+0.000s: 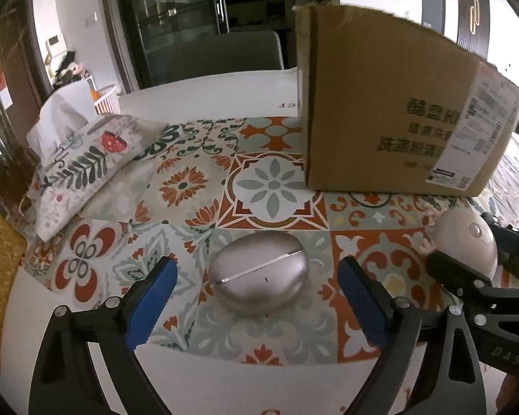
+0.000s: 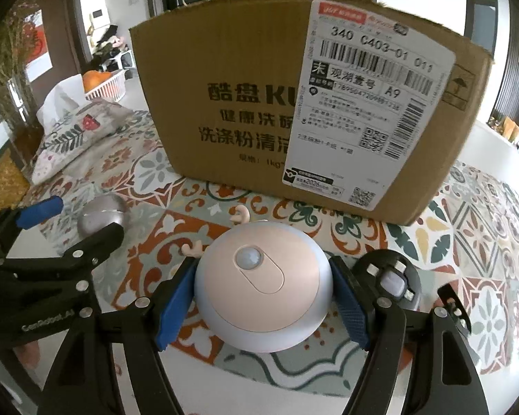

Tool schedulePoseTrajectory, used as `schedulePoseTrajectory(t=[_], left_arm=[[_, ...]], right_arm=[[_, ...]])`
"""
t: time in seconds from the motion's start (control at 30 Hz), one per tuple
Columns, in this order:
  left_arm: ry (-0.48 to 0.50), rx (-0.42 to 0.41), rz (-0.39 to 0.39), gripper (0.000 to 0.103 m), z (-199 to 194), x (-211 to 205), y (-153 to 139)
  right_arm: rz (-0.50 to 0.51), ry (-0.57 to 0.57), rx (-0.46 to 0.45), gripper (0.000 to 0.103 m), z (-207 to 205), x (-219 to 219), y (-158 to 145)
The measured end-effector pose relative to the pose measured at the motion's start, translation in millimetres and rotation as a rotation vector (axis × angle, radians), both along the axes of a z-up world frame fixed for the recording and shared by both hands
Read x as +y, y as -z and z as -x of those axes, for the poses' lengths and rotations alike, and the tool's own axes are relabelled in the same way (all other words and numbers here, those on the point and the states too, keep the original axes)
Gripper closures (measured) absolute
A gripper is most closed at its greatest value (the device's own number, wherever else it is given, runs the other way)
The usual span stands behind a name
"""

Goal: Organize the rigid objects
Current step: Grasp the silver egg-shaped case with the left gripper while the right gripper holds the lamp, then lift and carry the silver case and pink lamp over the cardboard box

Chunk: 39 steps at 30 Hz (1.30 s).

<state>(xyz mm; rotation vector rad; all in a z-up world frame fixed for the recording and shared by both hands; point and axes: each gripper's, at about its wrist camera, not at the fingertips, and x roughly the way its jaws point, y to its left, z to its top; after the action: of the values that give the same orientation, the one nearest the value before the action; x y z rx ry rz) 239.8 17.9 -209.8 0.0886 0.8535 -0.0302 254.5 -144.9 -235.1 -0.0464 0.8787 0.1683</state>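
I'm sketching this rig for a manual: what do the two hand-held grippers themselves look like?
Both match. The left hand-held gripper and the right hand-held gripper have black ribbed frames, silver rivets at the pivots and blue textured pads on the fingers. The right wrist view shows white "GenRobot.AI" lettering on the left one; the left wrist view shows "DAS" on the right one. No cables or sleeves show.

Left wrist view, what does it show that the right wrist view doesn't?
Only the left wrist view shows the left gripper open around the silver case, pads clear of it. Only the right wrist view shows the box's shipping label and the right gripper closed on the round light. Both show the cardboard box, tissue pack and patterned cloth.
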Motion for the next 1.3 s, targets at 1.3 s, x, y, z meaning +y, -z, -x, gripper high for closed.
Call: schedulePoseTrajectory(t=[1.3], left_arm=[[0.084, -0.059, 0.075, 0.039, 20.6, -17.3, -52.9]], right_arm=[[-0.017, 0.022, -0.080, 0.028, 25.0, -12.1, -49.3]])
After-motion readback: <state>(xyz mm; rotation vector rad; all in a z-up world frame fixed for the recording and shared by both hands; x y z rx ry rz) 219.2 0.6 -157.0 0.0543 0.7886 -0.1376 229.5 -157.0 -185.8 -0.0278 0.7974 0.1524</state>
